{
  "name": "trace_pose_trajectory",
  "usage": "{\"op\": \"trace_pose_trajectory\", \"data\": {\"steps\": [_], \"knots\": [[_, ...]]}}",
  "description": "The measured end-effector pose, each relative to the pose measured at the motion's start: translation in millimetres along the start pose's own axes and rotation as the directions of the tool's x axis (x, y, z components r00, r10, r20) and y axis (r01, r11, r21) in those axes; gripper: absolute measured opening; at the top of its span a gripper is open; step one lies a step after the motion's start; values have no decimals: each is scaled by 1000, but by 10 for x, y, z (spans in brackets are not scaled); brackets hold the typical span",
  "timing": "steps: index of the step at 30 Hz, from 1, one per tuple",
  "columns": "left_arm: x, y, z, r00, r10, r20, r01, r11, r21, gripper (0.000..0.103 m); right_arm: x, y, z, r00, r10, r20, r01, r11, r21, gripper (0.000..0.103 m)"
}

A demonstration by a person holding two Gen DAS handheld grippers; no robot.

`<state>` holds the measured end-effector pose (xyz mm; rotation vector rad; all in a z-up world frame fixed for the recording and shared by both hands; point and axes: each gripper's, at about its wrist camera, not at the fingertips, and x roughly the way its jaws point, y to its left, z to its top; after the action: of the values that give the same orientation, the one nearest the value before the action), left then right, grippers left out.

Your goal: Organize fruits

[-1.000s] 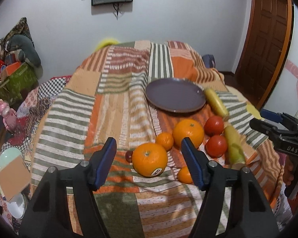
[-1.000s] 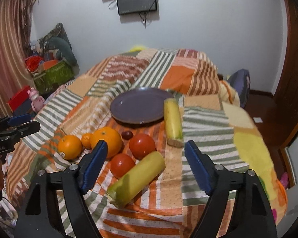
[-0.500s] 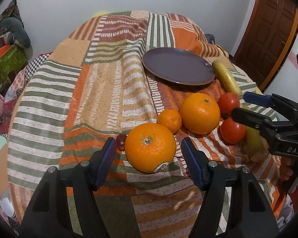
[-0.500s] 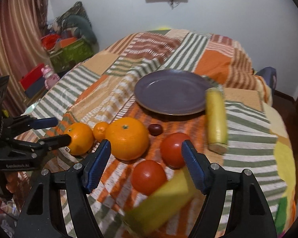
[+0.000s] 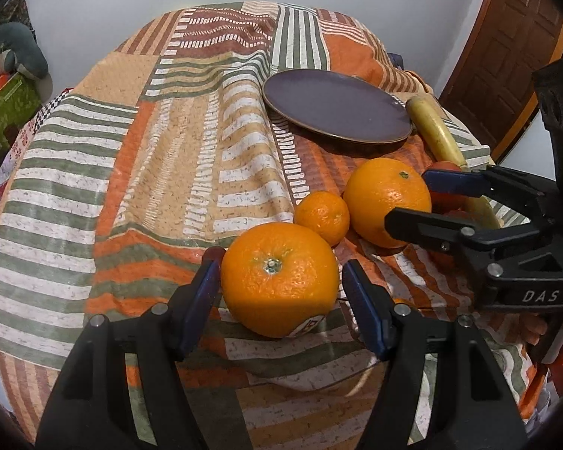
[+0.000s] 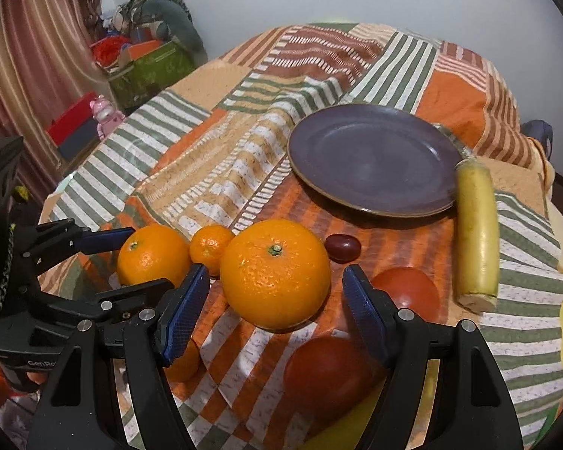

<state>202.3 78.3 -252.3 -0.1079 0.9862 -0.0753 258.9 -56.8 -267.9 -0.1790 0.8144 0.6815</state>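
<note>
Fruit lies on a patchwork cloth in front of an empty purple plate (image 5: 337,107) (image 6: 371,157). My left gripper (image 5: 281,292) is open, its blue pads on either side of an orange with a sticker (image 5: 279,279), which also shows in the right wrist view (image 6: 152,257). My right gripper (image 6: 276,300) is open around a bigger orange (image 6: 276,272), seen in the left wrist view too (image 5: 386,200). A small mandarin (image 5: 322,215) (image 6: 210,247) sits between the two oranges. Neither orange is clearly gripped.
Two tomatoes (image 6: 407,292) (image 6: 330,375), a dark grape (image 6: 342,248) and a yellow banana-like fruit (image 6: 476,232) lie right of the big orange. Another yellow fruit (image 6: 341,431) lies below. Boxes and a pink toy (image 6: 105,114) stand left of the bed.
Both grippers have moved forward and down. Each now has an orange between its open fingers; the right gripper has come close beside the left.
</note>
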Motion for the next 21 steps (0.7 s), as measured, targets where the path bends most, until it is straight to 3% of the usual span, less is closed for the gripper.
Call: {"op": "trace_pose_trajectory", "data": {"steps": [7,9,21], "knots": [[25,22,-15,1000,-8,4,8,1000,-10,66,75,5,12,999,10,-38,-10,1000,-17,69],[19,25,-15,1000,-10,6,10,1000,-10,65,84,2,14,999,-13,-40,12,1000,-23,62],[-158,4,26,1000,7,22,-7,1000,-9,65,-2,-39,1,1000,-2,-19,2,1000,18,60]]}}
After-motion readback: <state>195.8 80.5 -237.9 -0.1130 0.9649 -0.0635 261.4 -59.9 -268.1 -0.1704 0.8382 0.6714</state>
